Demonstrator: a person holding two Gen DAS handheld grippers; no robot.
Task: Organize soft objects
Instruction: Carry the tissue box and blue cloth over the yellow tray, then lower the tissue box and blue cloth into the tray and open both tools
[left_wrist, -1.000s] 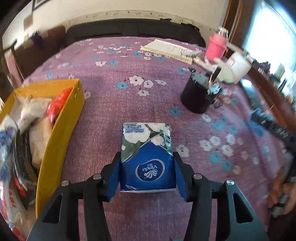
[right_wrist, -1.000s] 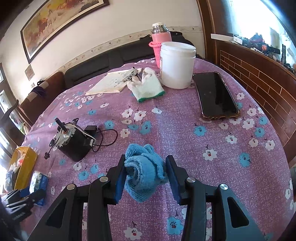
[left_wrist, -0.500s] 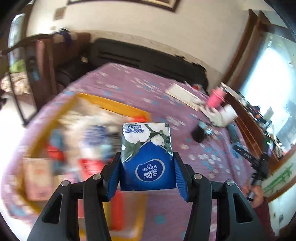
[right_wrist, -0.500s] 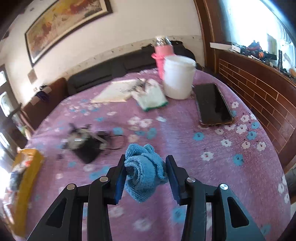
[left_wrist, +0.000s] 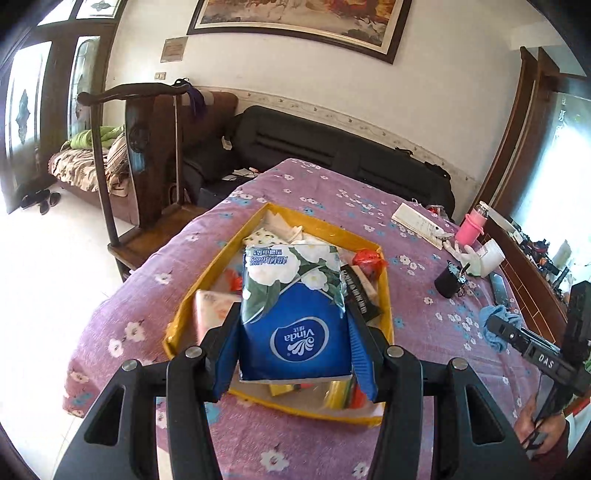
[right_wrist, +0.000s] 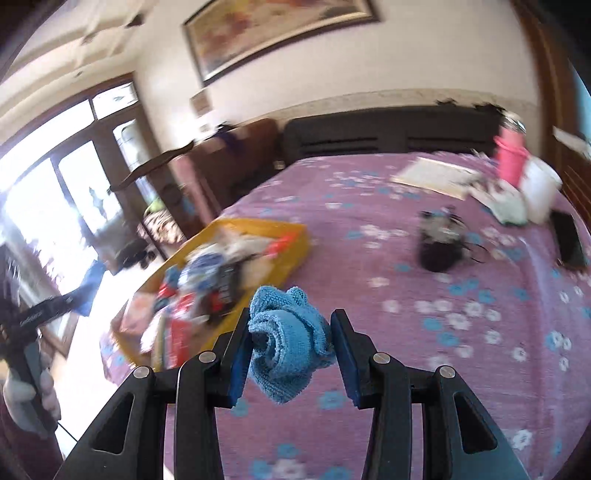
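My left gripper (left_wrist: 293, 343) is shut on a blue Vinda tissue pack (left_wrist: 293, 317) and holds it in the air above the yellow box (left_wrist: 325, 227), which is full of soft packets. My right gripper (right_wrist: 291, 343) is shut on a rolled blue cloth (right_wrist: 286, 336) and holds it above the purple flowered tablecloth (right_wrist: 443, 295), to the right of the yellow box (right_wrist: 295, 243). The right gripper and blue cloth (left_wrist: 495, 325) also show at the right edge of the left wrist view.
A black motor with wires (right_wrist: 439, 240), a white tub (right_wrist: 539, 188), a pink bottle (right_wrist: 511, 151), a white glove (right_wrist: 511, 206), a notebook (right_wrist: 432, 173) and a phone (right_wrist: 570, 240) lie at the table's far right. A wooden chair (left_wrist: 147, 155) stands left of the table.
My left gripper lifted the tissue pack off the table and carried it left, over the yellow box. My right gripper swung left toward the box with the blue cloth.
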